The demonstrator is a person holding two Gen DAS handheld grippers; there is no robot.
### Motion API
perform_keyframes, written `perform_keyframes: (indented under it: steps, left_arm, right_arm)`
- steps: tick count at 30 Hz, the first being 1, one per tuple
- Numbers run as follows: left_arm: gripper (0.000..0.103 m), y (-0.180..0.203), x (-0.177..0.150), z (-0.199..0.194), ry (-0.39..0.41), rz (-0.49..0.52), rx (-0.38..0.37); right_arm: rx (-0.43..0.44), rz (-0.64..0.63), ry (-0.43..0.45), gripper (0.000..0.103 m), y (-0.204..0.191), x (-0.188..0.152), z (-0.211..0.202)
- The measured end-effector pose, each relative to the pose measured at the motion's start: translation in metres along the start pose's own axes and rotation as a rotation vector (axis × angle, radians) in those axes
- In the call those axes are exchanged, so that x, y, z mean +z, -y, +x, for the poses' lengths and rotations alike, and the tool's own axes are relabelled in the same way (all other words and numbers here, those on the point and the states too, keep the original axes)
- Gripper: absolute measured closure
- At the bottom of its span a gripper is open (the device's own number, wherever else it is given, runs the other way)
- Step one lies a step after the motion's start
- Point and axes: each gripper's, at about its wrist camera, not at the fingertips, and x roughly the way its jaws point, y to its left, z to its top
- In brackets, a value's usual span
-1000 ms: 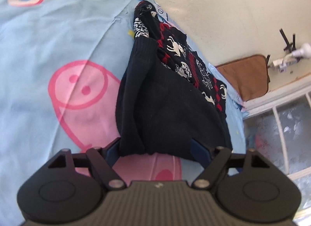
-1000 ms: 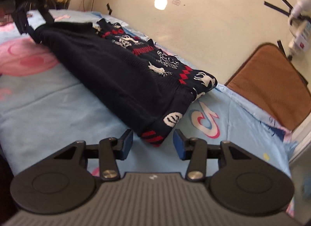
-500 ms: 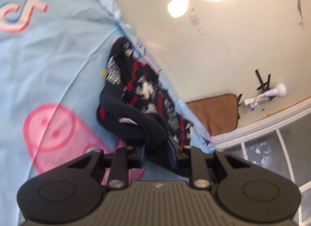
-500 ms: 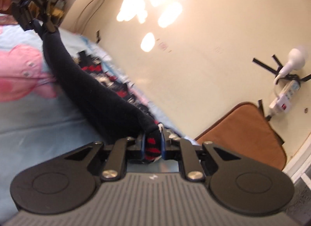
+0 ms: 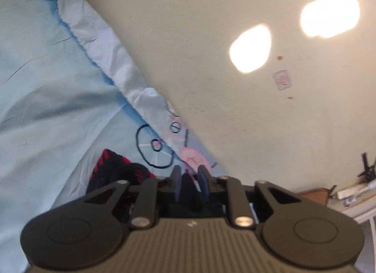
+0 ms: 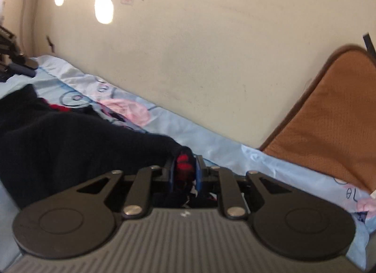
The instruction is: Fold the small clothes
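Observation:
The garment is a small black knit sweater (image 6: 61,136) with red and white pattern, lying on the light blue bedsheet (image 5: 47,108). My right gripper (image 6: 185,169) is shut on its red-patterned hem corner (image 6: 184,165). My left gripper (image 5: 189,185) is shut on a dark fold of the same sweater (image 5: 189,186). A bunched black and red part of the sweater (image 5: 115,167) shows just left of the left fingers. Most of the sweater is hidden behind the left gripper body in the left wrist view.
A cream wall (image 5: 235,61) runs along the far edge of the bed. A brown cushion (image 6: 329,120) leans against the wall at the right. The other gripper (image 6: 14,61) shows at the far left of the right wrist view.
Both grippers closed on the sweater about half a second ago. They have since carried it toward the wall side of the bed; both views now point low along the sheet and wall.

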Motion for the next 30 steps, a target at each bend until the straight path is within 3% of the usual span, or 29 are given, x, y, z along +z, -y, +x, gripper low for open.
perform_keyframes:
  steps: [1,2,4,6,8,9,10,12,13,14,15,18,21,24,26,28,30]
  left_arm:
    - [0.072,-0.005,0.001,0.005,-0.006,-0.021,0.015]
    - [0.071,-0.013,-0.001,0.006,-0.004,-0.047,-0.008]
    - [0.059,-0.018,-0.005,-0.003,0.013,-0.031,-0.062]
    - [0.047,-0.011,-0.012,-0.020,0.067,0.042,-0.057]
    - [0.027,0.002,-0.023,-0.032,0.120,0.133,-0.055]
    - [0.017,0.009,-0.030,-0.036,0.139,0.182,-0.055]
    - [0.014,0.015,-0.035,-0.038,0.151,0.222,-0.056]
    - [0.013,0.023,-0.046,-0.039,0.161,0.273,-0.057]
    - [0.013,0.025,-0.051,-0.037,0.157,0.284,-0.060]
    - [0.013,0.025,-0.055,-0.034,0.150,0.292,-0.062]
    - [0.013,0.026,-0.059,-0.032,0.144,0.297,-0.059]
    - [0.015,0.028,-0.066,-0.027,0.137,0.328,-0.045]
    - [0.021,0.030,-0.071,-0.015,0.177,0.391,0.098]
    - [0.036,0.012,-0.065,0.010,0.154,0.369,0.234]
    - [0.039,-0.001,-0.060,0.007,0.163,0.331,0.215]
    - [0.038,-0.005,-0.056,-0.006,0.160,0.282,0.168]
    - [0.035,-0.005,-0.056,-0.021,0.184,0.279,0.138]
  right_arm:
    - [-0.037,0.025,-0.020,0.061,0.002,-0.004,0.013]
    - [-0.056,0.068,-0.026,0.057,0.007,-0.008,0.017]
    - [-0.011,0.207,0.017,0.055,0.025,-0.016,0.008]
    - [0.018,0.320,0.081,0.053,0.034,-0.021,-0.009]
    - [0.061,0.378,0.112,0.053,0.033,-0.024,-0.024]
    - [0.107,0.398,0.111,0.049,0.030,-0.024,-0.027]
    - [0.140,0.410,0.101,0.042,0.026,-0.024,-0.026]
    - [0.166,0.418,0.066,0.037,0.015,-0.028,-0.021]
    - [0.174,0.422,0.035,0.041,0.010,-0.031,-0.016]
    - [0.187,0.428,-0.005,0.054,0.006,-0.034,-0.007]
    - [0.206,0.433,-0.021,0.082,0.003,-0.037,-0.002]
    - [0.154,0.405,0.068,0.089,0.003,-0.033,-0.018]
    - [0.065,0.389,0.119,0.089,0.008,-0.032,-0.023]
    - [0.021,0.428,0.034,0.083,0.012,-0.051,0.005]
    - [0.022,0.461,0.067,0.076,0.015,-0.058,0.001]
    - [0.040,0.475,0.088,0.061,0.018,-0.058,-0.010]
    - [0.037,0.499,0.111,0.056,0.021,-0.061,-0.022]
